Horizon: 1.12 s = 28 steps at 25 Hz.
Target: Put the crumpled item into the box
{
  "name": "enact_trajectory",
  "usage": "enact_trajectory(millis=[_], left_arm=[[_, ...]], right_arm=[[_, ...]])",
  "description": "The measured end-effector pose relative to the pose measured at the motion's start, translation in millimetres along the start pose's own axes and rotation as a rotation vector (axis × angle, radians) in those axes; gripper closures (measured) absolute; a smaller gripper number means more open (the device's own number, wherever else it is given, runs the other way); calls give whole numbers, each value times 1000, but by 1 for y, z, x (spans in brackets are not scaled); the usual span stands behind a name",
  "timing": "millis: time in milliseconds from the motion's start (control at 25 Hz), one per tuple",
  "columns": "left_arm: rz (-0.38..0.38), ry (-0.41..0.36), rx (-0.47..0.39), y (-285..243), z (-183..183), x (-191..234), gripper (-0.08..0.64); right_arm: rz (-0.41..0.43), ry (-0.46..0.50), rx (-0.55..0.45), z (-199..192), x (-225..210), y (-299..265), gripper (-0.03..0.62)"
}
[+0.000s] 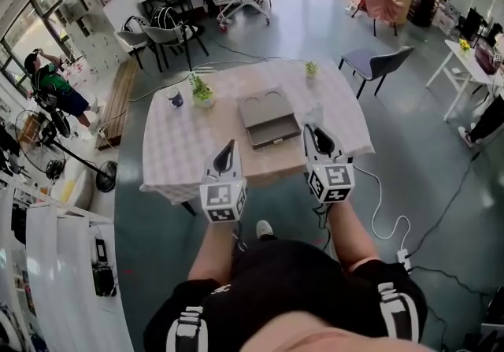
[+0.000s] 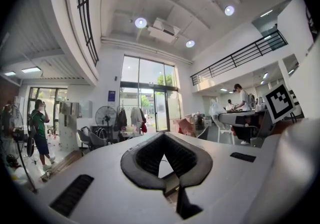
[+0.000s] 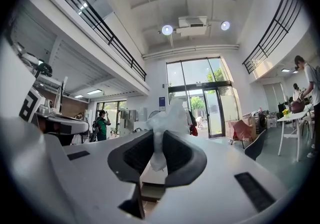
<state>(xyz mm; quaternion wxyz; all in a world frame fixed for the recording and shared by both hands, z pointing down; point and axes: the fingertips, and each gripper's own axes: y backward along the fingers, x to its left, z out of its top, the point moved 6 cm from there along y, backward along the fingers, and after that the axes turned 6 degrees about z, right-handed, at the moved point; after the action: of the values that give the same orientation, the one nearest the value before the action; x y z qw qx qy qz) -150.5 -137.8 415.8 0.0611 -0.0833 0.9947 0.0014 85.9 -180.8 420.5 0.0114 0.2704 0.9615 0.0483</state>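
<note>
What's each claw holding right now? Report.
Left claw: closed, empty.
Right claw: closed on the crumpled item.

crumpled item (image 3: 167, 118): lower part hidden between fingers (image 3: 182, 155) | cup (image 1: 175, 97): print too small to read

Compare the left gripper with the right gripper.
The right gripper clamps the white crumpled item; the left gripper holds nothing. The right gripper's jaws stand apart around it; the left gripper's meet at the tips. Both hover at the table's near edge, before the box.
</note>
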Motion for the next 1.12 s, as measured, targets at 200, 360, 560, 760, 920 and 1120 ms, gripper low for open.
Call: enact_trajectory(millis=[200,360,560,760,920,1120], left_arm=[[-14,8,7,-70,-3,44,569],[-37,3,-2,-116,0,62,569],[-20,-12,5,-157,1,60,569],[28,-7,30,-173,-5,50,569],[55,1,41,-187,-5,46,569],[81,4,70,-190,-7,43,569]], right_arm=[[6,9,17,-7,-9,-82,538],[-4,19,18,-6,-23,-129,537],[12,-2,25,-15,-51,-157,537],[56,0,64,-23,-78,-176,537],[87,2,79,-25,-92,-193,537],[140,10,110,-29,-96,-207,537]])
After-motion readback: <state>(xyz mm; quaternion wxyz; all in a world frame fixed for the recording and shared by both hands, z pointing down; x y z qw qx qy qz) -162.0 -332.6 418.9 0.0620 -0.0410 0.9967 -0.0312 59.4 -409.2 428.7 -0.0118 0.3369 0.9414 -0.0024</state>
